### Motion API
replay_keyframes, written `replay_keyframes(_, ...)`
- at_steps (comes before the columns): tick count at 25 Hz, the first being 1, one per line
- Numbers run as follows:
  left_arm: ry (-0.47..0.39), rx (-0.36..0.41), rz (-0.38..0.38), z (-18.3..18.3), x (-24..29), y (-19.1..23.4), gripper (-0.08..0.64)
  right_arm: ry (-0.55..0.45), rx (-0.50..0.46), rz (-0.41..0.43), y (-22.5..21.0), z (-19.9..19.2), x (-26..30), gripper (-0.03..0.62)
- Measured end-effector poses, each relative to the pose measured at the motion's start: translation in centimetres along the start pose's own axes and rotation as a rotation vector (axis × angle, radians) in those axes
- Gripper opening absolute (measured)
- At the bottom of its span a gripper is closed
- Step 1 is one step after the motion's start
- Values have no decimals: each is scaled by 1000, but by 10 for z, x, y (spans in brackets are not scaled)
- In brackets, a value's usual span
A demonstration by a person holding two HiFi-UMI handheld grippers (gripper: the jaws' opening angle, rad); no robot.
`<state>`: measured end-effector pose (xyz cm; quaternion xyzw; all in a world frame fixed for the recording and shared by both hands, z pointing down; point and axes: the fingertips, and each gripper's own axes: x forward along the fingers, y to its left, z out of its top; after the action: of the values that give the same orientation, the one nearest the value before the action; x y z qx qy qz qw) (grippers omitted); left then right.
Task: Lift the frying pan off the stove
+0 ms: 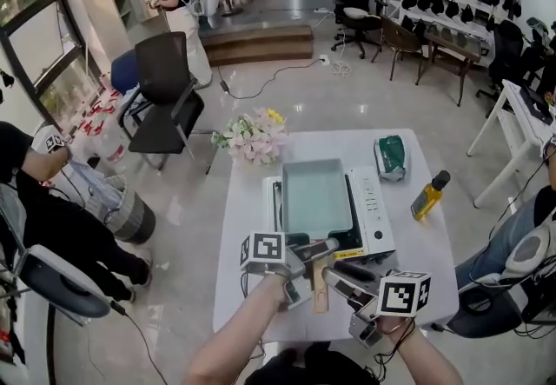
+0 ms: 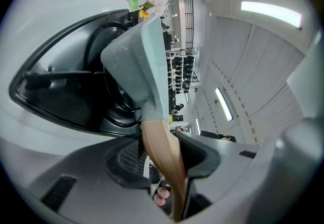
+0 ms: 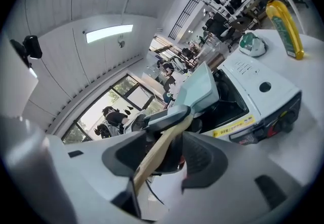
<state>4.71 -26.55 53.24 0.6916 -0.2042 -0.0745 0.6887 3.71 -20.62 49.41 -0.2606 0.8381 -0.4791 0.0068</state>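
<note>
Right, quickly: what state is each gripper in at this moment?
Left gripper: closed on the wooden handle of the frying pan.
Right gripper: open; that handle runs between its jaws, not gripped.

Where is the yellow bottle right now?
In the head view the yellow bottle sits on the white table near its right edge, just right of the stove.

Pale green frying pan [image 1: 314, 185] with tan handle [image 1: 320, 292], white stove [image 1: 373, 211], yellow bottle [image 1: 428, 197].
</note>
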Motion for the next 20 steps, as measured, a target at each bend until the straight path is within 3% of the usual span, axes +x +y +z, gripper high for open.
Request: replay_keyframes(20,-7,-20,-6,-1,1,-4,160,140,121,65,-2,-1,20,192)
